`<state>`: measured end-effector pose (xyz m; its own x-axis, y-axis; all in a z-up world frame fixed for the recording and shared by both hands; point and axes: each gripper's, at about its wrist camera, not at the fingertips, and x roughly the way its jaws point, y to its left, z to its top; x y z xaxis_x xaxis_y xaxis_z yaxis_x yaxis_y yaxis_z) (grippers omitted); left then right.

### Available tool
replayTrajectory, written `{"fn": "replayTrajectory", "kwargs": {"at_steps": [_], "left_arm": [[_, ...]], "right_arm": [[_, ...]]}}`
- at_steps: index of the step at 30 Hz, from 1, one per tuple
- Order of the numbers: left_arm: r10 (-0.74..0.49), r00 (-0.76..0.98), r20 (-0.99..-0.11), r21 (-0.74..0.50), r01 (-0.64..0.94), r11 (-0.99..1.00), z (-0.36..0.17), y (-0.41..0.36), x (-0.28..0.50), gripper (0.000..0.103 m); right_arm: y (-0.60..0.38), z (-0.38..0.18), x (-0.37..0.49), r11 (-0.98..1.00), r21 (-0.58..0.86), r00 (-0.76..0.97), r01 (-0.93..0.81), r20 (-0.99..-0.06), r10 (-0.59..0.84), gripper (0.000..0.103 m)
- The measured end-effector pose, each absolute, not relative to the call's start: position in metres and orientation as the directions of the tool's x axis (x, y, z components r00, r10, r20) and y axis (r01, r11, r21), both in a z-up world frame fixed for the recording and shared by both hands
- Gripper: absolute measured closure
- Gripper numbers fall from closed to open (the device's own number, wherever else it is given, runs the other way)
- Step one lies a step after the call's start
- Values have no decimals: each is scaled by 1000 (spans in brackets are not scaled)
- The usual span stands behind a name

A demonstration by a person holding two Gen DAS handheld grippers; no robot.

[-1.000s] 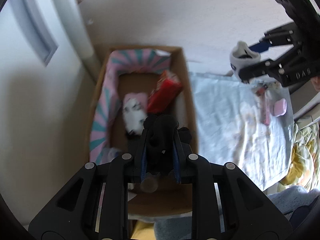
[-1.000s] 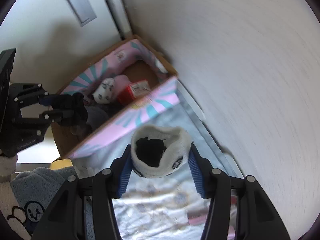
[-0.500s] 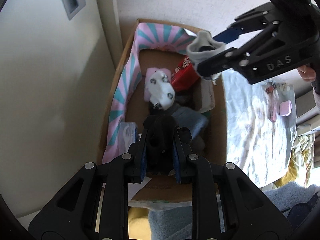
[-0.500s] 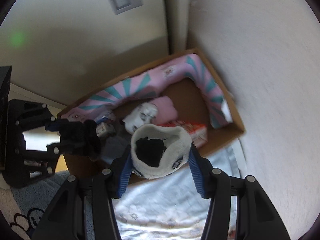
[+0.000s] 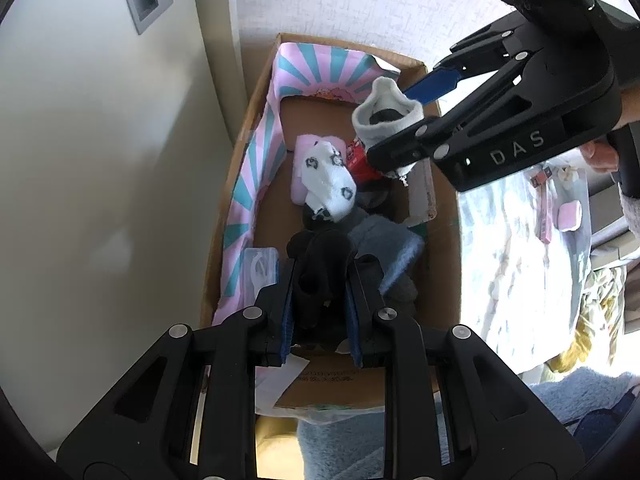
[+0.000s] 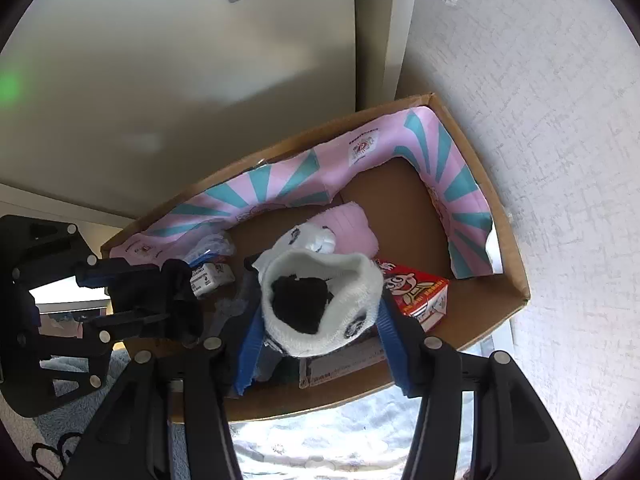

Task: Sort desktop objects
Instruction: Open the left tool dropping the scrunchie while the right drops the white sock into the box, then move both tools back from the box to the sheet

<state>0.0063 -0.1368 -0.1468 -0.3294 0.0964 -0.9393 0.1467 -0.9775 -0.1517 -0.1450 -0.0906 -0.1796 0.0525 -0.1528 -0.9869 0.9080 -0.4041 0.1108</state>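
Over the cardboard box [image 5: 444, 216], both tongs hang with a sock clamped in each. The left tongs [image 5: 320, 276] are nearly closed on a black sock [image 5: 322, 268], bunched and dark with no pattern to make out, held above the box's 6 o'clock end in the left wrist view. The right tongs [image 6: 320, 312] are pinched partway in on a white sock [image 6: 320, 304]: a thick ribbed roll, its dark opening facing the camera, small black prints on its cuff. It hangs above the box's middle. Inside, a pink and teal striped liner [image 6: 280, 188] runs along the walls. On the floor of the box lie another white sock with black prints [image 5: 328, 180] on a pink cloth [image 6: 356, 228], a red carton [image 6: 416, 296] at 3 o'clock of them in the right wrist view, and a grey-blue cloth [image 5: 388, 244]. Outside the box, at 3 o'clock in the left wrist view, a pale patterned sheet [image 5: 516, 260] carries a small pink item [image 5: 570, 216].
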Motion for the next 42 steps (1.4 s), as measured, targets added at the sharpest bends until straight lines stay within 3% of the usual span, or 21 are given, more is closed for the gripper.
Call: {"fn": "replayTrajectory", "kwargs": {"at_steps": [2, 3, 4, 5, 6, 9, 23, 28, 31, 34, 37, 42], "left_arm": [[112, -301, -947, -163, 150, -975, -150, -135, 4, 64], [107, -295, -949, -156, 149, -976, -150, -134, 4, 27], [93, -308, -947, -143, 144, -979, -149, -132, 5, 3], [71, -340, -938, -125, 138, -982, -146, -131, 7, 0], [56, -353, -934, -110, 136, -985, -146, -129, 8, 0], [-12, -349, -937, -42, 147, -988, -151, -125, 6, 0], [42, -408, -912, -109, 141, -984, -150, -126, 3, 0], [103, -464, -880, -143, 52, -988, -128, -102, -12, 0], [112, -480, -870, -106, -40, -994, -112, -72, -25, 0], [129, -475, -870, -87, -109, -990, -109, -46, -39, 0], [191, -464, -865, -103, -210, -972, -98, -11, -55, 0], [209, -445, -871, -60, -325, -944, -83, 42, -77, 0]], "right_arm": [[-90, -179, -145, -419, 122, 61, 900, -986, -156, 46], [-89, -179, -146, -428, 125, 60, 895, -985, -161, 41], [-87, -178, -147, -443, 127, 58, 888, -984, -167, 36], [-86, -178, -147, -450, 126, 52, 884, -984, -173, 21], [-84, -176, -147, -453, 119, 41, 884, -983, -180, 11], [-79, -169, -145, -452, 80, -18, 888, -978, -208, 1], [-37, -132, -128, -529, 89, -82, 844, -953, -292, 1], [7, -106, -128, -583, 219, -56, 783, -908, -415, 1], [32, -95, -123, -585, 210, -23, 783, -931, -364, 0], [63, -80, -113, -611, 78, -140, 788, -943, -301, 0], [101, -79, -113, -690, -39, -229, 723, -955, -186, 1], [182, -87, -125, -833, -114, -259, 541, -965, -37, 1]]}}
